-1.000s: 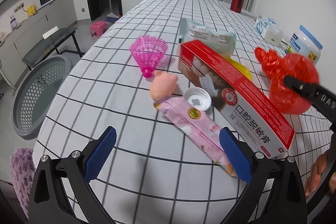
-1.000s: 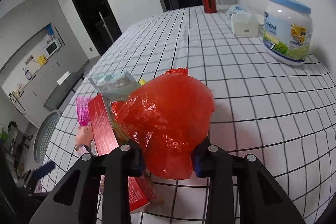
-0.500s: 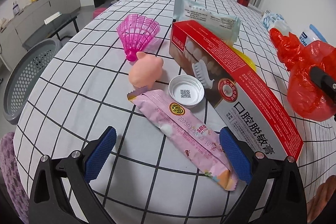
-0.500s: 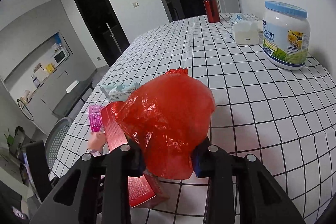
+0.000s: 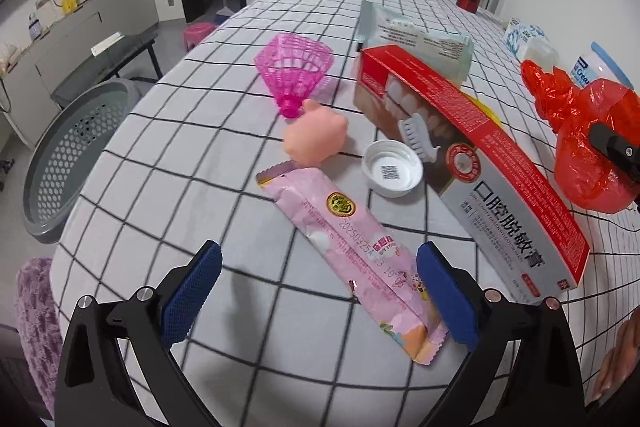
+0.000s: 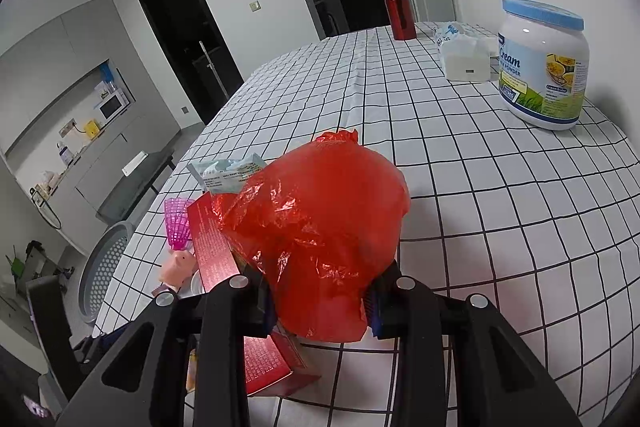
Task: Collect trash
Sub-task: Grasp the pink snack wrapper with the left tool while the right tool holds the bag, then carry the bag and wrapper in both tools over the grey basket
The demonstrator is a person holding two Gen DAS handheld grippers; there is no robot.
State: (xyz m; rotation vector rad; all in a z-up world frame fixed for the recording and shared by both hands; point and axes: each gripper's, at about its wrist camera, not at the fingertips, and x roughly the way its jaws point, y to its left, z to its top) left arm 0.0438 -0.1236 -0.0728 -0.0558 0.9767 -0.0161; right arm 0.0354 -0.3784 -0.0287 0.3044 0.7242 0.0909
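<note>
Left wrist view is showing the left gripper [image 5: 316, 291] hanging low over the checked tablecloth [image 5: 208, 171] with its blue pads spread wide apart and gripping nothing. A pink wrapper [image 5: 352, 247] is lying flat just ahead of it, its near end reaching in beside the right-hand pad. Using the wrapper as the marker: a white cap [image 5: 393, 167] is sitting just beyond its far end, a small pink pig toy [image 5: 314, 141] is lying next to that end, and a pink shuttlecock [image 5: 294, 77] is standing further back. A long red box [image 5: 472, 155] is running alongside the wrapper, with a pale packet [image 5: 412, 37] behind it. A grey basket [image 5: 76, 151] is waiting on the floor, well off to the side past the table edge.

Right wrist view is showing the right gripper [image 6: 320, 303] clamped on a red bag [image 6: 324, 239], which appears to be hanging clear of the cloth, beside the box.

My reading is that one piece of rubbish is already picked up and the wrapper is being lined up next. That calls for sliding the left gripper sideways until both pads are straddling the wrapper, pressing down to the cloth and closing. Being thin and flat, it could slip out.
</note>
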